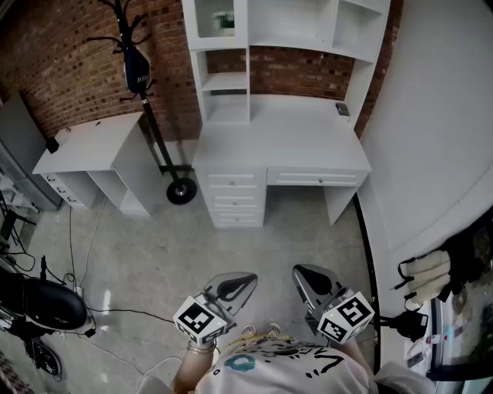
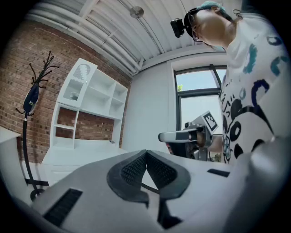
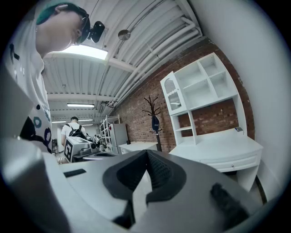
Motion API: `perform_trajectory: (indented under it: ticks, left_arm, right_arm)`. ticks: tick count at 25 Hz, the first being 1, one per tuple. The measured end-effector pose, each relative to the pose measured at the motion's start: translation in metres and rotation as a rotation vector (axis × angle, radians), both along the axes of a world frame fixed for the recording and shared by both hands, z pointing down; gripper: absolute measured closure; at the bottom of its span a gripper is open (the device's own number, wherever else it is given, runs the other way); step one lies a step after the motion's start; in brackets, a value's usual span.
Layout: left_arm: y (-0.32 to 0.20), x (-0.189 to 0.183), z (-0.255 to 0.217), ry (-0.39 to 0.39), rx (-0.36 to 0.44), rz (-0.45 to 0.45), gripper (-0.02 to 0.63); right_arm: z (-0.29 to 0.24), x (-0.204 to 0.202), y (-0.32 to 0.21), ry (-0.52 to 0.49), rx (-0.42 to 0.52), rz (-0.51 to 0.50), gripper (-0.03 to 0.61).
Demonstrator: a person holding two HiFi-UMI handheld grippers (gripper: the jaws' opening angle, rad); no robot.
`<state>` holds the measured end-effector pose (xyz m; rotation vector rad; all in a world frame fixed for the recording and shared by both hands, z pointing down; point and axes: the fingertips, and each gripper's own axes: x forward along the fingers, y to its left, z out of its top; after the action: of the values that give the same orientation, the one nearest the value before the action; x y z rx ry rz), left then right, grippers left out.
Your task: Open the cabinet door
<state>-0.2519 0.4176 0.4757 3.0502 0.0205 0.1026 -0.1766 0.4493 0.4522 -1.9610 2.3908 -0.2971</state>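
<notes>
A white desk (image 1: 281,146) with a hutch stands against the brick wall, far ahead of me. The hutch's glass-fronted cabinet door (image 1: 215,18) at its top left is closed; it also shows as an arched pane in the left gripper view (image 2: 78,85) and the right gripper view (image 3: 172,93). My left gripper (image 1: 248,280) and right gripper (image 1: 299,272) hover side by side over the floor, well short of the desk. Both are shut with nothing between their jaws, as their own views show: left gripper (image 2: 146,153), right gripper (image 3: 146,152).
A coat rack (image 1: 137,69) with a dark bag and a scooter wheel (image 1: 181,191) stand left of the desk. A low white side cabinet (image 1: 96,165) is further left. A white wall (image 1: 439,123) runs along the right. Cables (image 1: 85,254) cross the floor at left.
</notes>
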Motion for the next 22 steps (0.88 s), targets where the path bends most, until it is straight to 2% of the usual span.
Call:
perform_trajectory:
  ticks: [4, 7, 17, 22]
  left_arm:
    - [0.020, -0.004, 0.002, -0.008, -0.037, 0.004, 0.598]
    - [0.029, -0.002, 0.000, -0.005, -0.052, 0.022, 0.598]
    - [0.029, -0.008, 0.001, -0.008, -0.062, 0.033, 0.598]
    - [0.018, -0.016, -0.002, 0.002, -0.055, 0.024, 0.598]
  right_arm:
    - [0.013, -0.010, 0.021, -0.064, -0.056, 0.001, 0.552]
    - [0.017, -0.014, 0.027, -0.070, -0.070, -0.004, 0.551]
    - [0.014, -0.033, 0.017, -0.094, -0.050, -0.077, 0.551]
    - [0.010, -0.044, 0.008, -0.051, -0.046, -0.091, 0.551]
